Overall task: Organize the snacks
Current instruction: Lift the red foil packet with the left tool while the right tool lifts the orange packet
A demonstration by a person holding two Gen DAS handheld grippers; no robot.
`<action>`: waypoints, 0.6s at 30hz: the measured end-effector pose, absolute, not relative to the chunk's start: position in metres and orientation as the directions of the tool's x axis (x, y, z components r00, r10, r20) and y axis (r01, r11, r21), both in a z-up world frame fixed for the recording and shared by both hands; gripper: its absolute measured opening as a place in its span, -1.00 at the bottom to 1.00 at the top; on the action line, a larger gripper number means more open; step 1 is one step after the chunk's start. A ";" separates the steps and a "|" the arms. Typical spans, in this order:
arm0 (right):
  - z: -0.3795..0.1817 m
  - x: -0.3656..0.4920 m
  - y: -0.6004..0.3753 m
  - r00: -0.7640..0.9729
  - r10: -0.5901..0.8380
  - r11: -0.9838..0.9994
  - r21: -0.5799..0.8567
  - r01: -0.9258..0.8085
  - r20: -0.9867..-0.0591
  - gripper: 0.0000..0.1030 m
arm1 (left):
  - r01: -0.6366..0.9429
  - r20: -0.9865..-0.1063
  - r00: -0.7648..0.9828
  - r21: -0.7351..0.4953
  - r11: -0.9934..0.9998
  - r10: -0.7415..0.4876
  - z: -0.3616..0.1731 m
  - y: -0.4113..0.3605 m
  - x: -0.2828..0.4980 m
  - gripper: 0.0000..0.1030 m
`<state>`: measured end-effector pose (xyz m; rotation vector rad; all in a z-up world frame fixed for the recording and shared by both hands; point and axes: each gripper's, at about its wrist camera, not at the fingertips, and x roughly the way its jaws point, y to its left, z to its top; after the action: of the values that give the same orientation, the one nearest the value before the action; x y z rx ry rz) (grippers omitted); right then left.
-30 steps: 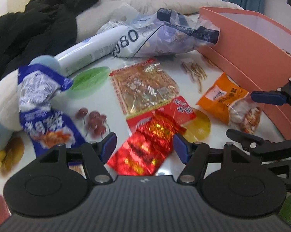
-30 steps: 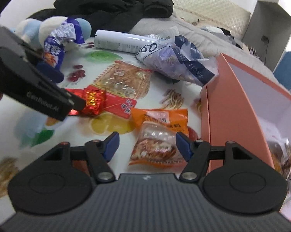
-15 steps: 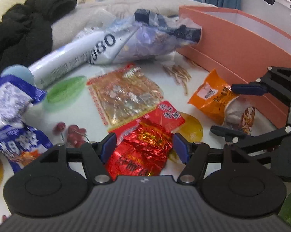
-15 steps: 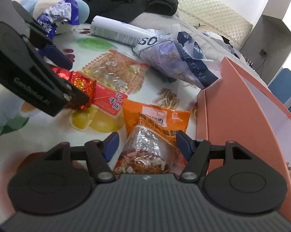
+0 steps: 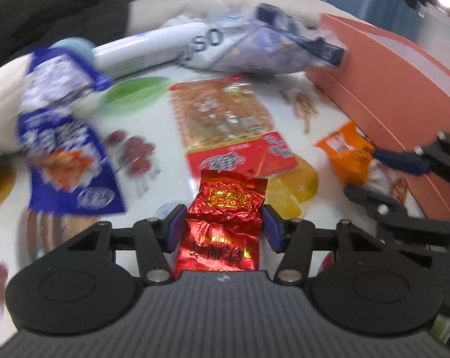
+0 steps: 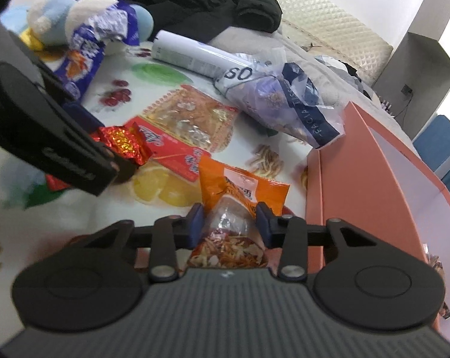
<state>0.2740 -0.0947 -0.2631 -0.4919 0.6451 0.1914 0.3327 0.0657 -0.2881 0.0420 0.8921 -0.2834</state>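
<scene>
A fruit-print table (image 6: 84, 208) carries snacks beside the orange box (image 6: 353, 179). Left tool (image 5: 222, 229) pinches the crinkly red foil packet (image 5: 225, 217); right tool (image 6: 228, 222) clamps the light, slippery orange packet (image 6: 239, 191) mid-body, having just closed.

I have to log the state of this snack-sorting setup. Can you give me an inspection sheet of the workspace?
Surface: fruit-print tablecloth, crowded.
Job's things: red foil packet, orange snack bag, blue snack bag, clear noodle packet; salmon box at right.
Clutter: plush toy, white tube, plastic bag.
Grippers: left gripper jaws just closing on the red foil packet; right gripper on the orange snack bag.
Cables: nothing seen.
Surroundings: black jacket, bedding.
</scene>
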 end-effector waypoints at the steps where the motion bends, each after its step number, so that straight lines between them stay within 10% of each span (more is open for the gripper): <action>1: -0.261 0.270 -0.094 0.784 0.027 0.871 -0.371 -0.324 -0.620 -0.25 | 0.239 -0.774 0.594 -0.091 0.967 -0.220 -0.287 0.068 0.328 0.17; 18: -0.228 0.167 -0.090 0.750 0.131 0.853 -0.312 -0.418 -0.648 -0.30 | -0.059 -0.814 0.567 -0.191 0.980 -0.124 -0.263 0.069 0.205 0.17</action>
<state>0.1666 -0.0904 -0.2278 -0.4637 0.6596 0.3116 0.2053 0.0691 -0.2627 -0.2052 0.9688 -0.0390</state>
